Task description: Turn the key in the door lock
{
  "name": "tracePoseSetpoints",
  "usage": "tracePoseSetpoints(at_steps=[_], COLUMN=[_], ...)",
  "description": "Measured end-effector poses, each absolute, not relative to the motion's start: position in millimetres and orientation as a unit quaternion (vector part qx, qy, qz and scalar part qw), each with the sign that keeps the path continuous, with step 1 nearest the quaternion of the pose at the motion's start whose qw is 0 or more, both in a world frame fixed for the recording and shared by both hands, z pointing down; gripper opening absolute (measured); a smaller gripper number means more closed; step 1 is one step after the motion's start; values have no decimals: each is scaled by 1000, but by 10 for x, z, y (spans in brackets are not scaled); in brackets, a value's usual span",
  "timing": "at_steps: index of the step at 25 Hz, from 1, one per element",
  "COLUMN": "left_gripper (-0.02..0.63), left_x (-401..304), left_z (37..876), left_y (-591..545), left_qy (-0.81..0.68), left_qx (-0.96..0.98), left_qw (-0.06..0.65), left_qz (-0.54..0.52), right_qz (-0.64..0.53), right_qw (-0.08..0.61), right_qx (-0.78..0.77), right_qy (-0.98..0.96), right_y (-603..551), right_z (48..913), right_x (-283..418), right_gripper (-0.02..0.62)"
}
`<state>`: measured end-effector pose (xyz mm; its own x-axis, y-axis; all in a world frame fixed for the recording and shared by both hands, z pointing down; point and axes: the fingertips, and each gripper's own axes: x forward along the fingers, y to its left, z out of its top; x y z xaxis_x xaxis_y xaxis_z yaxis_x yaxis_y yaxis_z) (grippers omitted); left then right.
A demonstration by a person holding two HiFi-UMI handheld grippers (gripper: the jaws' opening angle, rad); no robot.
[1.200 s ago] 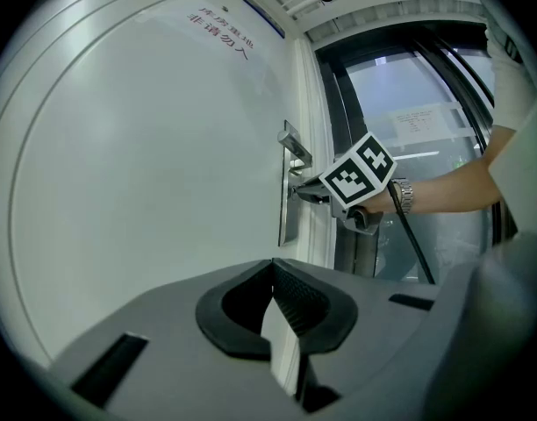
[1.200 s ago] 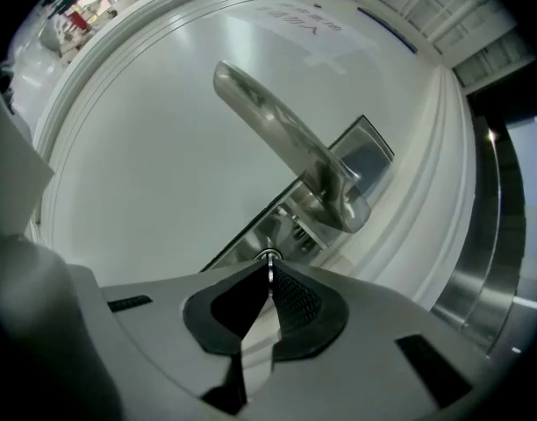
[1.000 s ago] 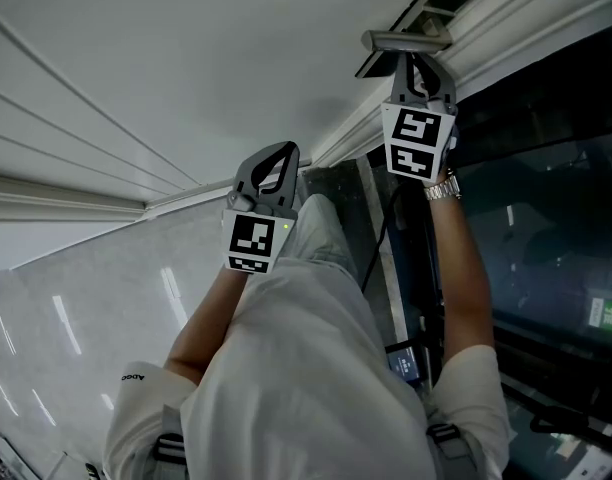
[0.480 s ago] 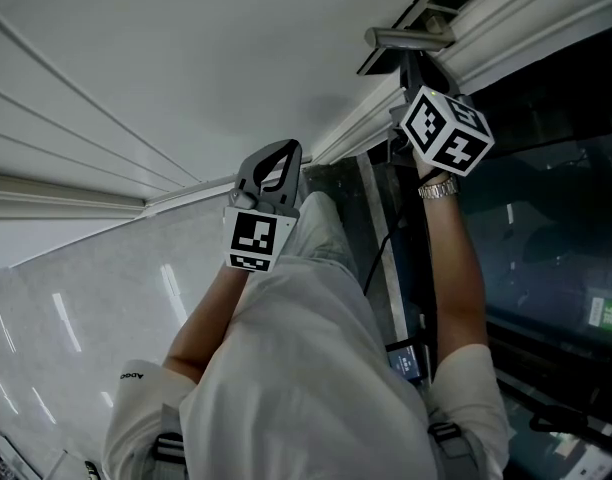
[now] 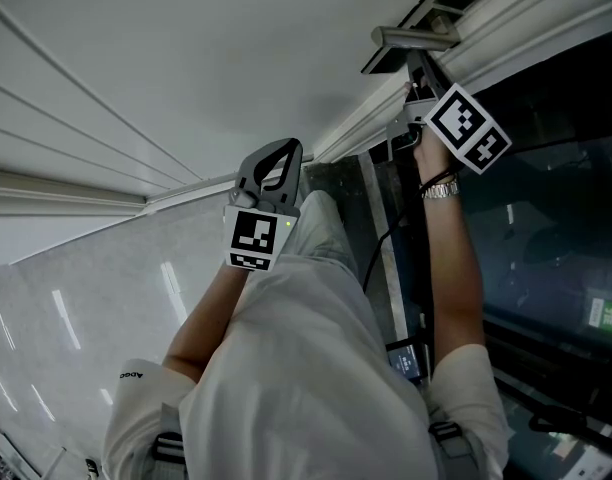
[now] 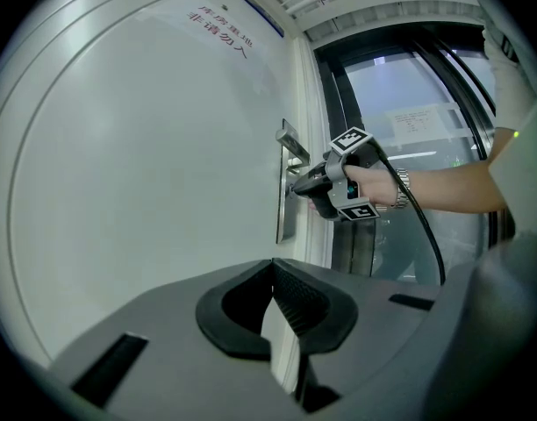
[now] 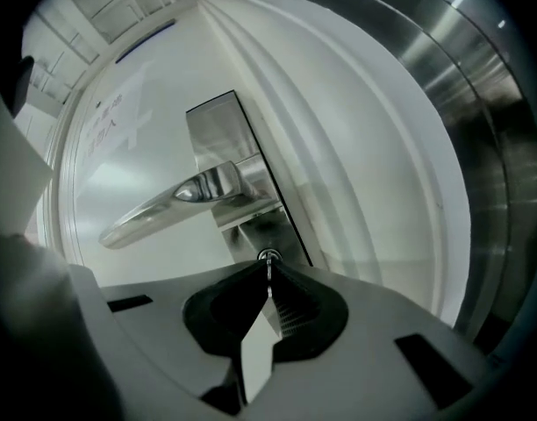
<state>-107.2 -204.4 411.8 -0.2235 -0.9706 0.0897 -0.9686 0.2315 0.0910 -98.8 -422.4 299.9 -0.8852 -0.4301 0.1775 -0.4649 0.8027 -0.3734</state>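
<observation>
A white door (image 7: pixel 154 139) carries a steel lock plate (image 7: pixel 223 130) with a lever handle (image 7: pixel 176 202). Below the handle sits the lock cylinder (image 7: pixel 268 255), and a thin metal key (image 7: pixel 268 268) sticks out of it. My right gripper (image 7: pixel 268 276) is shut on the key, its tips right at the cylinder. The head view shows that right gripper (image 5: pixel 418 93) pressed up to the plate, rolled over to one side. My left gripper (image 5: pixel 275 164) hangs back from the door, shut on nothing. From the left gripper view (image 6: pixel 270 274) the right gripper (image 6: pixel 325 182) shows at the plate (image 6: pixel 286 209).
A moulded white door frame (image 7: pixel 365 174) runs beside the lock plate, and dark glass panels (image 5: pixel 546 228) stand past it. A black cable (image 6: pixel 426 226) trails from the right gripper. Printed signs (image 6: pixel 220 32) sit high on the door.
The right gripper has rolled about its own axis at the lock, so its marker cube now faces a different way. The left gripper has stayed where it was.
</observation>
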Motion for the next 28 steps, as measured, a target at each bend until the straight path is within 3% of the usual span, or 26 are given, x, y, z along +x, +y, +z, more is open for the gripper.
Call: tracePoseSetpoints(at_steps=[16,28], left_gripper=[9,9], left_x=[-1158,-1176], left_z=[4145,4142], left_y=[-1942,-1947], left_qy=[-791,-792], left_qx=[609,607], left_qw=[66,65], left_qz=[-10,-12], right_qz=[451,523], right_qw=[-41,-72], right_qx=[181,166], right_qy=[-873,-833], right_y=[-4240,-4253], right_z=[3025,3045], right_x=[-987,-974], right_gripper=[11,14])
